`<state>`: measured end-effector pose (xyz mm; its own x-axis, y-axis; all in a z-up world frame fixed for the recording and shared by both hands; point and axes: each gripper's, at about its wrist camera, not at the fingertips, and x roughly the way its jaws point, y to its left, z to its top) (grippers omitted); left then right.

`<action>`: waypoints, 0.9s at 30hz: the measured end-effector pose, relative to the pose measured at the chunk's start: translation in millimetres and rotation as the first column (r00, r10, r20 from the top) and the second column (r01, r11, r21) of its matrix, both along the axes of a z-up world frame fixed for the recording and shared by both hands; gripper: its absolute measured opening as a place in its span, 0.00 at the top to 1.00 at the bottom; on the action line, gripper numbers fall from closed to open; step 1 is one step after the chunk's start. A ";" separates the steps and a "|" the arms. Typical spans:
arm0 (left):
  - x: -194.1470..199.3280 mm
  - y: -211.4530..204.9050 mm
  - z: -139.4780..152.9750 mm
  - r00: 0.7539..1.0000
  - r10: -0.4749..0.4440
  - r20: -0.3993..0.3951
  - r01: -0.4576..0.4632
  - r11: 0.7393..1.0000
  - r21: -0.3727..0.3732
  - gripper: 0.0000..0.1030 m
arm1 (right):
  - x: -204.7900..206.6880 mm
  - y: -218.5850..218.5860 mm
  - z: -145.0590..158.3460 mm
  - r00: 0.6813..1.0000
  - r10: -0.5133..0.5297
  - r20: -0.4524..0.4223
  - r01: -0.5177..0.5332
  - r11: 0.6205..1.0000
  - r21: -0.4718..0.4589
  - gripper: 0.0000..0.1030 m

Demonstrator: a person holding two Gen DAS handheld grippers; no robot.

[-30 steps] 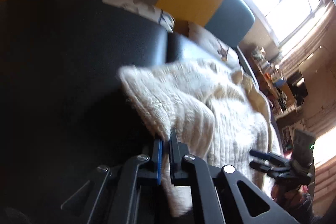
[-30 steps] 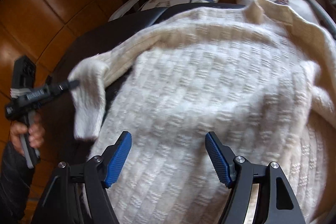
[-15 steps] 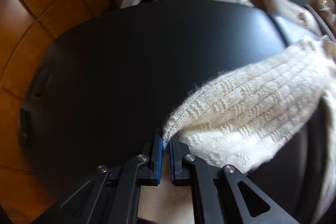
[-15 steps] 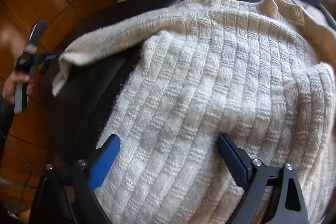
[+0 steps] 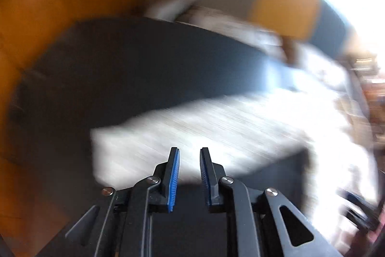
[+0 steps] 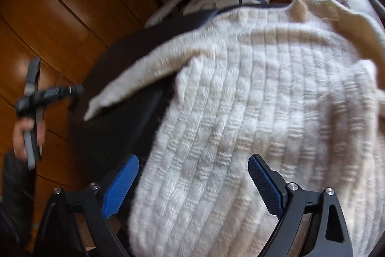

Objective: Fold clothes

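Two sets of jaws, neither gripping: my left gripper (image 5: 188,171) is opening, nothing between, sleeve (image 6: 134,81) laid at left-centre for folding. Right gripper (image 6: 192,187) gapes wide over the sweater (image 6: 252,112) covering the dark table (image 5: 134,69).

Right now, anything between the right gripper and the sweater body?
Nothing visible. The right gripper, jaws closing but wide, hovers directly over the cream knit sweater on the black table; the sleeve lies off toward the left gripper.
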<state>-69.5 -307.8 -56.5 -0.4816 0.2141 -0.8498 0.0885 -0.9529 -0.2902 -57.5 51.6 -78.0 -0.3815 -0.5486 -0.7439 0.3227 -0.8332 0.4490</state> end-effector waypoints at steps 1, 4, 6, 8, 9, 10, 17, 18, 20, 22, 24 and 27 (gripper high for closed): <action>12.5 23.9 -4.8 0.998 -0.069 0.000 0.069 0.996 0.055 0.84 | 3.7 10.5 4.5 1.000 -0.017 -0.007 0.017 1.000 -0.008 0.09; 40.9 90.9 -22.2 0.974 -0.225 0.004 0.222 0.963 0.151 0.84 | 17.0 46.3 14.1 0.996 -0.090 -0.013 0.090 0.995 -0.037 0.09; 56.1 132.3 -34.4 0.952 -0.305 0.009 0.298 0.935 0.191 0.84 | 29.6 68.3 15.8 0.992 -0.125 0.000 0.124 0.990 -0.069 0.09; 80.7 146.7 -43.1 0.952 -0.305 0.018 0.297 0.937 0.186 0.83 | 42.5 86.4 18.2 0.991 -0.135 0.007 0.135 0.986 -0.093 0.09; 84.3 151.4 -47.6 0.959 -0.282 0.029 0.272 0.944 0.185 0.82 | 47.6 92.5 19.9 0.991 -0.131 0.010 0.131 0.986 -0.103 0.09; 88.7 153.0 -51.2 0.962 -0.271 0.042 0.258 0.947 0.190 0.82 | 53.2 95.9 21.0 0.993 -0.120 0.011 0.121 0.986 -0.113 0.09; 108.3 172.7 -63.1 0.970 -0.226 0.090 0.211 0.966 0.148 0.73 | 69.5 69.4 12.9 1.000 -0.007 0.011 0.008 0.994 -0.108 0.09; 112.3 171.7 -63.1 0.967 -0.239 0.090 0.221 0.960 0.174 0.72 | 67.5 64.5 11.3 1.000 0.003 0.014 -0.002 0.995 -0.104 0.09; 111.7 180.9 -67.6 0.967 -0.233 0.105 0.214 0.963 0.166 0.68 | 63.3 57.7 7.3 1.000 0.016 0.025 -0.014 0.996 -0.091 0.09; 110.4 191.0 -72.4 0.967 -0.225 0.120 0.206 0.966 0.154 0.68 | 58.8 51.4 2.3 0.999 0.025 0.041 -0.022 0.997 -0.075 0.09; 108.7 198.1 -76.1 0.969 -0.210 0.129 0.191 0.970 0.148 0.68 | 55.1 47.4 -6.7 0.997 0.030 0.074 -0.026 0.998 -0.062 0.09; 107.6 197.4 -80.0 0.977 -0.164 0.135 0.141 0.976 0.164 0.73 | 56.4 42.7 -20.8 0.993 0.036 0.115 -0.032 0.999 -0.041 0.09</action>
<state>38.0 -110.4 -136.5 -0.3056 0.4082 -0.8602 -0.0015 -0.9037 -0.4283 -1.1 94.2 -98.8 -0.2747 -0.5890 -0.7600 0.2943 -0.8040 0.5167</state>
